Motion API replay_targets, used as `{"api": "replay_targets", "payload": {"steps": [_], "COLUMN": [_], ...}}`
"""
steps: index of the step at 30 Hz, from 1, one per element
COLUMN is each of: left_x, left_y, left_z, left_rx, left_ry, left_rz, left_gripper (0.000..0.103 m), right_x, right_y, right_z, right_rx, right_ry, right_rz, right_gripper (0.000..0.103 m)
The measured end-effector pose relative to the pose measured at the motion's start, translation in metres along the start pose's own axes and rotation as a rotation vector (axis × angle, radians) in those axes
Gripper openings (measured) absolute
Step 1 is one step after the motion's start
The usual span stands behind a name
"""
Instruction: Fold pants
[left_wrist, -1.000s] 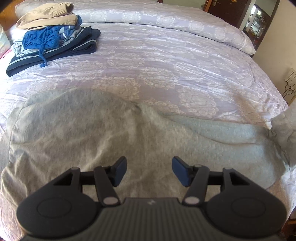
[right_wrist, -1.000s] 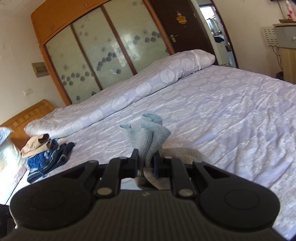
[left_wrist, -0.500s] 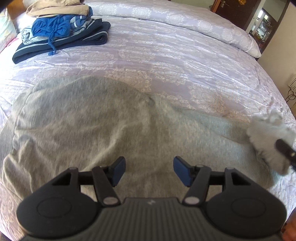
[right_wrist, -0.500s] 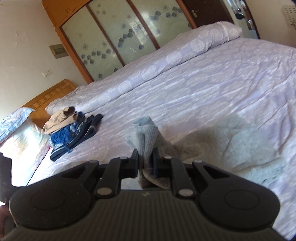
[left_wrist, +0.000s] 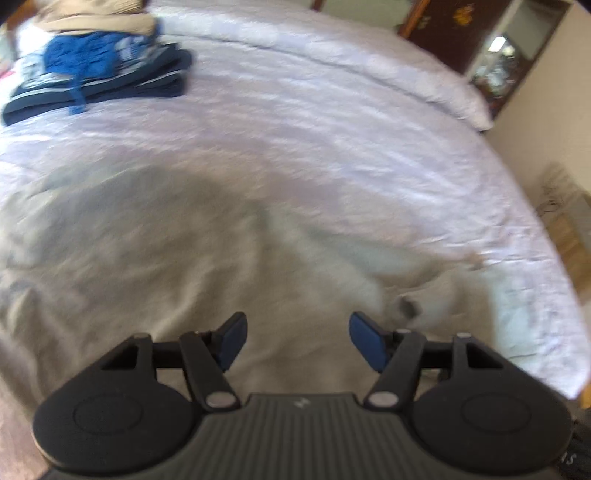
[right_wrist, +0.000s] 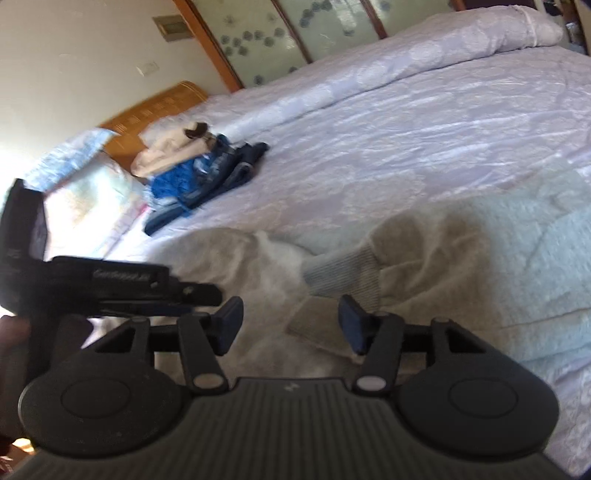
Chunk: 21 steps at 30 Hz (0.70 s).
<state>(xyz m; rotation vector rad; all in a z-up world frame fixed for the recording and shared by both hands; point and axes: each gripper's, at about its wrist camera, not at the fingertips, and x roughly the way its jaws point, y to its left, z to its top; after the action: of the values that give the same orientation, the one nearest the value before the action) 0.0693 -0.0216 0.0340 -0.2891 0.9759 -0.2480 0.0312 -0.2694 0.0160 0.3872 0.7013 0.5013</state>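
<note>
Grey sweatpants (left_wrist: 155, 258) lie spread on the lilac bedspread (left_wrist: 332, 122). In the left wrist view my left gripper (left_wrist: 297, 341) is open and empty just above the grey cloth. In the right wrist view my right gripper (right_wrist: 290, 326) is open and empty; the ribbed cuff (right_wrist: 343, 271) of a pant leg lies folded over onto the pants (right_wrist: 517, 266) just beyond its fingertips. The left gripper's body (right_wrist: 99, 284) shows at the left of that view. The left wrist view is blurred.
A stack of folded clothes (left_wrist: 99, 70), blue with a beige piece on top, sits at the far left of the bed; it also shows in the right wrist view (right_wrist: 199, 170). A pillow (right_wrist: 85, 206), a wooden headboard (right_wrist: 155, 110) and a wardrobe (right_wrist: 295, 26) stand beyond.
My right gripper carried the pant cuff leftward over the pants, lowered it and opened, letting it go. The left gripper stayed open and shifted slightly.
</note>
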Motion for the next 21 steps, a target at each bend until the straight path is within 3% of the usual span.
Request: {"api": "replay_targets", "payload": {"steps": [2,4,8,10,13,14,15,18,19,21], "left_x": [0.005,0.017,0.048,0.061,0.077,0.082,0.086,0.084,0.078,0.059], "left_y": [-0.01,-0.02,-0.045,-0.056,-0.064,-0.067,-0.068,-0.071,-0.072,-0.078], "left_z": [0.007,0.014,0.017,0.014,0.01,0.009,0.009,0.011,0.013,0.016], "left_rx": [0.002,-0.011,0.011,0.026,0.04,0.047,0.056,0.072,0.087,0.147], "left_ry": [0.02,0.056,0.132,0.158,0.18,0.186,0.186,0.178,0.158,0.067], "left_rz": [-0.085,-0.163,-0.209,-0.223,-0.23,-0.226,-0.211,-0.234,-0.246,-0.247], "left_gripper": [0.082,0.086,0.086,0.083,0.064,0.045,0.035,0.021,0.02,0.019], "right_x": [-0.018,-0.04,-0.088,-0.113,-0.136,-0.138,-0.138,-0.124,-0.118,-0.111], "right_y": [-0.003,-0.011,-0.05,-0.073,-0.108,-0.118,-0.127,-0.147,-0.15,-0.145], "right_z": [0.002,0.004,0.003,0.001,-0.003,-0.006,-0.009,-0.02,-0.024,-0.025], "right_rx": [0.036,0.064,0.201,0.283,0.415,0.455,0.49,0.585,0.603,0.581], "right_ry": [-0.039,-0.109,-0.252,-0.335,-0.399,-0.402,-0.401,-0.347,-0.328,-0.307], "right_rz": [0.021,-0.029,-0.193,-0.33,-0.456,-0.464,-0.464,-0.414,-0.387,-0.413], "right_gripper": [0.059,0.059,0.059,0.06,0.061,0.061,0.061,0.061,0.057,0.016]}}
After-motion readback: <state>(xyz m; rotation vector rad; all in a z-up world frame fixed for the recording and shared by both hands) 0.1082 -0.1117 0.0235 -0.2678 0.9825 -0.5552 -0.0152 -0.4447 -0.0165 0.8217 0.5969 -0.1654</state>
